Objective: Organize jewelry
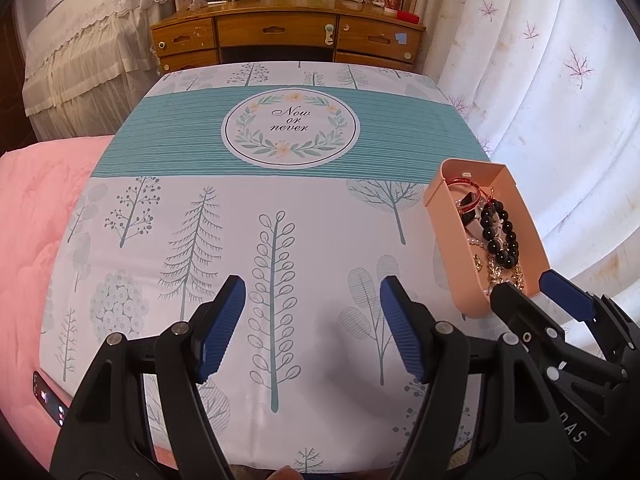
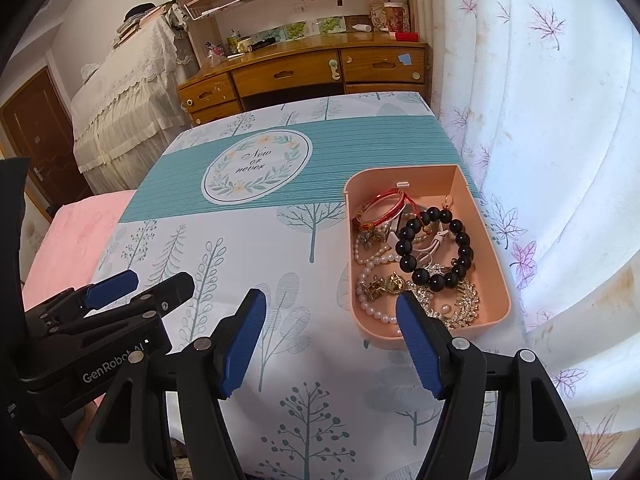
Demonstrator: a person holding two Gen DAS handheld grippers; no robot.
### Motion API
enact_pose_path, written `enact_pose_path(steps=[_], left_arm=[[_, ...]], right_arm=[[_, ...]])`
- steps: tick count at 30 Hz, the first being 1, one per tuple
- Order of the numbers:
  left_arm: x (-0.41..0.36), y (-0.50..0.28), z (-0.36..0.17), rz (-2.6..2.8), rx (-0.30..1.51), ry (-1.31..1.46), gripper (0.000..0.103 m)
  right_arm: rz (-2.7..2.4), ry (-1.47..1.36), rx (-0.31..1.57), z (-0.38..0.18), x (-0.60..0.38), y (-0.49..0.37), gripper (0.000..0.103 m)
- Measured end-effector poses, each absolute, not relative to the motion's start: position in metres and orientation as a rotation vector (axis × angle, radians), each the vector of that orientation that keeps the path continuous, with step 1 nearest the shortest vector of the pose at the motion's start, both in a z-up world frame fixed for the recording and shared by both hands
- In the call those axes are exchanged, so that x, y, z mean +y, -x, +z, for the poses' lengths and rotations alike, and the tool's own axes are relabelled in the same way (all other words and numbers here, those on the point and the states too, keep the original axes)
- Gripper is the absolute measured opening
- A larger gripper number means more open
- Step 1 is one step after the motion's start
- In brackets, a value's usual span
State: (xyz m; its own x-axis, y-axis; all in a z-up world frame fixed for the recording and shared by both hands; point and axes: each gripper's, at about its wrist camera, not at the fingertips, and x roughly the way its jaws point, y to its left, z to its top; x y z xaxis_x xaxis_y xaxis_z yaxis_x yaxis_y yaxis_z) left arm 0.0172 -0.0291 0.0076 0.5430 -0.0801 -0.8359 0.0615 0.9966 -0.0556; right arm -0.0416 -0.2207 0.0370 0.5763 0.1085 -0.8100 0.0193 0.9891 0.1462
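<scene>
One pink tray [image 2: 490, 216] sat on the tree-print tablecloth [image 2: 256, 240], just ahead of the right gripper [image 2: 330, 344] and touching its right fingertip in that view, and it held one black bead bracelet [image 2: 436, 248], one red bangle [image 2: 384, 208], at least one pearl strand [image 2: 370, 300] and a tangle of gold and rhinestone pieces too mixed to count. Both tongs pointed steeply down at the cloth, side by side. The left gripper [image 1: 312, 328] stood wide open and empty over bare cloth with the tray off to its right, and the right one also gaped with nothing between its pads.
</scene>
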Motion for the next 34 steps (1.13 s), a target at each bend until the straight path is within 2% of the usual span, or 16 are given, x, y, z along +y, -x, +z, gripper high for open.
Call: enact_pose_path(steps=[9, 13, 34], left_arm=[[-0.027, -0.016, 0.007, -0.08, 0.999, 0.012, 0.068], [-0.026, -0.016, 0.005, -0.082, 1.008, 0.009, 0.073], [-0.015, -0.005, 0.01, -0.071, 0.982, 0.0, 0.073]], right_arm=[[0.053, -0.137, 0.954, 0.035, -0.215, 0.04, 0.069], [0.057, -0.131, 0.954, 0.035, -0.213, 0.039, 0.069], [0.062, -0.109, 0.961, 0.038, -0.2, 0.038, 0.069]])
